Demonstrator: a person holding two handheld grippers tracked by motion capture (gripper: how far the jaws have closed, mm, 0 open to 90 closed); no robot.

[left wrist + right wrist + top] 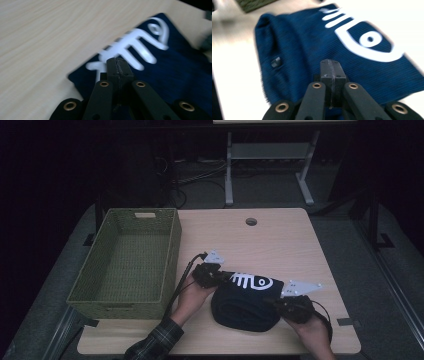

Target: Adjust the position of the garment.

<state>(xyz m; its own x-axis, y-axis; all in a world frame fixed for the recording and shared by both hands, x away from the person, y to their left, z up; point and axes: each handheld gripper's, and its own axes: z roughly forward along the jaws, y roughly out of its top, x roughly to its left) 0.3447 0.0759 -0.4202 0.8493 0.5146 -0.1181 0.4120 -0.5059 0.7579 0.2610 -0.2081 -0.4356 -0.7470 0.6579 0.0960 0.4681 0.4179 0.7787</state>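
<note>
At the left of our counter (280, 240) stands the green woven basket (172, 250), nothing in it. Beside it lies the folded navy cloth (245, 307); our left tongs (220, 279) and right tongs (284, 304) hover over it, jaws pressed together, holding nothing.

Navy cloth (312, 50) edges blurred; small grey tag (275, 62) perhaps label.

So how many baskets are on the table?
1. The green woven basket sits on the left side of the light wooden table, left of the folded dark blue cloth with a white fish-bone print. Nothing looks able to hide another.
</note>
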